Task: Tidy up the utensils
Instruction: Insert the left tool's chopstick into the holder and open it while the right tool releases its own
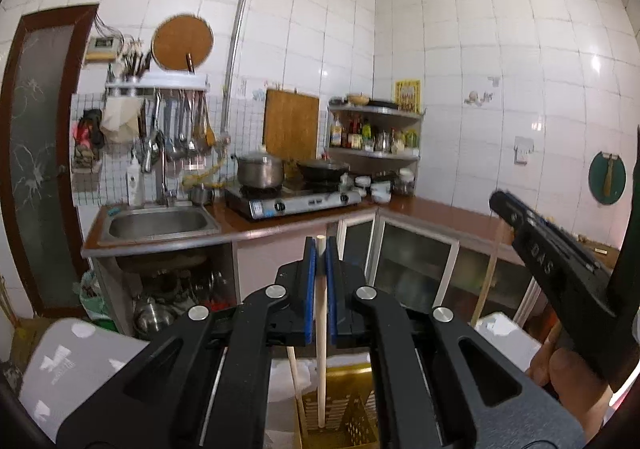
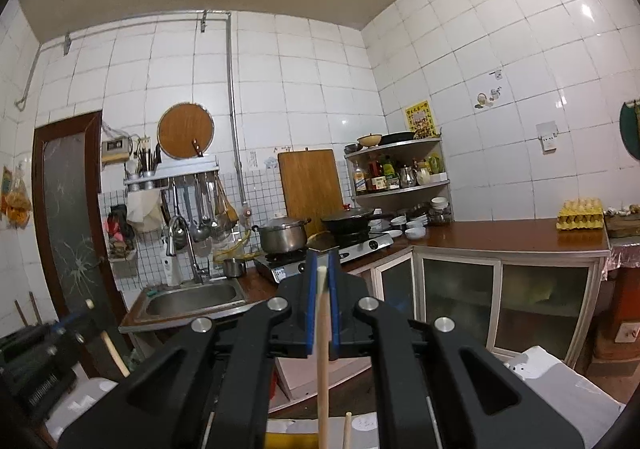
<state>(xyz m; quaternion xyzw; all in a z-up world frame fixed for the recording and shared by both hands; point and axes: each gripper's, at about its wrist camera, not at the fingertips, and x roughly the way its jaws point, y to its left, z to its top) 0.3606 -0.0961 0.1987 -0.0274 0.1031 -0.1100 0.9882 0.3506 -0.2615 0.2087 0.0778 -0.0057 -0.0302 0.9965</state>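
Note:
My left gripper [image 1: 321, 249] is shut on a pale wooden chopstick [image 1: 320, 329] that hangs down into a yellow slotted utensil basket [image 1: 352, 413] below. A second chopstick [image 1: 297, 389] leans in the basket beside it. My right gripper [image 2: 322, 269] is shut on another pale chopstick [image 2: 322, 369], held upright. A further chopstick tip [image 2: 347, 429] shows at the bottom of the right wrist view. The right gripper also shows in the left wrist view [image 1: 560, 261], with its chopstick [image 1: 488, 273] hanging under it. The left gripper shows blurred at the left edge of the right wrist view [image 2: 60, 329].
A kitchen counter [image 1: 420, 205] runs along two walls with a sink [image 1: 158, 223], a gas stove [image 1: 292, 201] with a pot and a wok, and a corner shelf [image 1: 376, 129] of bottles. White boxes [image 1: 76, 365] lie low on both sides. An egg tray [image 2: 580, 213] sits on the counter.

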